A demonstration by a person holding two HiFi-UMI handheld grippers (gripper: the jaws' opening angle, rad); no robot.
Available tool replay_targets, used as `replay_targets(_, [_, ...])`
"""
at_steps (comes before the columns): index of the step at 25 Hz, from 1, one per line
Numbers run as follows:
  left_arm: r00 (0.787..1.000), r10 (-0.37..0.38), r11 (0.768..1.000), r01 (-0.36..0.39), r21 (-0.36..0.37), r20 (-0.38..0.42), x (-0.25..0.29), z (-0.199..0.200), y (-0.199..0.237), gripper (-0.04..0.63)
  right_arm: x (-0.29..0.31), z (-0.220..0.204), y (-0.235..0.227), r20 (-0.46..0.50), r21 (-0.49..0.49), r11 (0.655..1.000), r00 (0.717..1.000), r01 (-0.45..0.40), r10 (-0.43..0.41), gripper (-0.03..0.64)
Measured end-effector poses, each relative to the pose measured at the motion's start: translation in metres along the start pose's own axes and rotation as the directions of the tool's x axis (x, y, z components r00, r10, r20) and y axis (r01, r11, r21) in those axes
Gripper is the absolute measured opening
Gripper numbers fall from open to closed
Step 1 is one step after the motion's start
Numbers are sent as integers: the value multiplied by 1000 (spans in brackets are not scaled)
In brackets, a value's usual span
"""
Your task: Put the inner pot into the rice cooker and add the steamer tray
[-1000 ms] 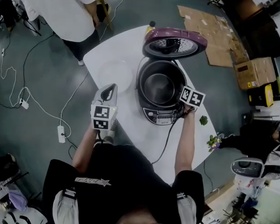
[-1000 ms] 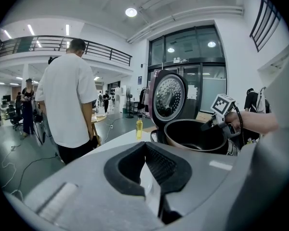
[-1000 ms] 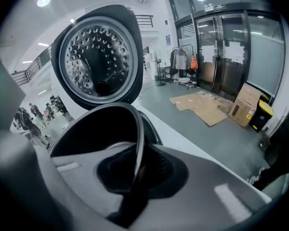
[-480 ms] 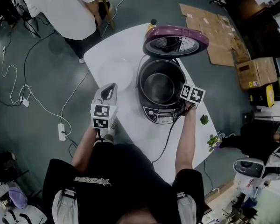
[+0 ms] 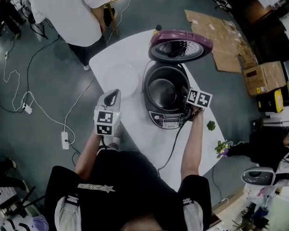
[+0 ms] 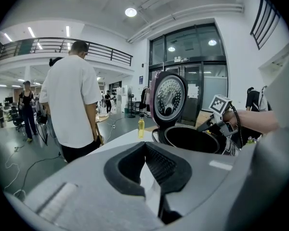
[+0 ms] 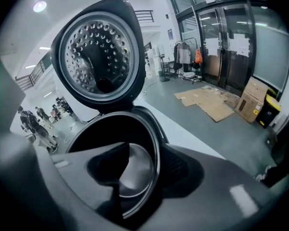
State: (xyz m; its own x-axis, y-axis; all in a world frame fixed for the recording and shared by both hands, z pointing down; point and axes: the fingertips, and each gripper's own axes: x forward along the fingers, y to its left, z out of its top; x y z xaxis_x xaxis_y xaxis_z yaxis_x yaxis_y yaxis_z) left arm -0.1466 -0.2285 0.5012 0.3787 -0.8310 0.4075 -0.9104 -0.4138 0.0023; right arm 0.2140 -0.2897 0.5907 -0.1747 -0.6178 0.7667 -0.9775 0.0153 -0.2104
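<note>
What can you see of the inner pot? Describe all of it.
The inner pot is a round, dark metal bowl, smooth and dully shiny inside, with a thin bright rim. It sits upright and empty in the rice cooker under the raised lid. The right gripper straddles its near rim: the jaws have just been opening, the rim between them, unclamped.

Inner pot [image 5: 162, 91] sits in rice cooker [image 5: 167, 120]; both on table [image 5: 135, 134].
</note>
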Motion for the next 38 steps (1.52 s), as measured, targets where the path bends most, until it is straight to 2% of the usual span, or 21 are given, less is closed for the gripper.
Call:
replay_targets(9, [999,-7,1000,7,17,43,-20,13,-5,11,-30,6,10,96,19,1000,995,-22,20,222])
replay_targets(14, [997,-23,999,20,35,80,-31,25,-12,11,-68,18,27,202,-15,1000,979,-25,28,222])
replay_targets(17, [994,-39,998,34,48,103,-38,30,-16,11,-99,23,47,308,-28,999,950,-44,50,222])
replay_targets(22, [988,-79,995,70,70,130,-43,42,-32,11,-154,15,75,469,-75,996,880,-42,72,222])
replay_targets(26, [982,-119,990,107,91,144,-48,47,-45,11,-194,1,97,586,-129,991,808,24,56,222])
replay_targets(29, [976,-156,985,141,103,152,-48,52,-59,11,-218,-17,107,646,-133,988,762,75,29,219])
replay_targets(31, [972,-179,980,163,109,153,-47,53,-71,11,-230,-33,110,675,-126,987,738,102,10,167])
replay_targets(33, [969,-196,977,179,119,148,-47,52,-83,11,-239,-49,111,691,-112,985,723,129,-16,148])
replay_targets(35, [968,-210,973,193,127,139,-47,49,-91,11,-244,-64,111,695,-97,984,718,152,-43,63])
replay_targets(38, [966,-222,970,205,133,131,-47,46,-98,11,-241,-80,113,681,-99,982,730,164,-53,14])
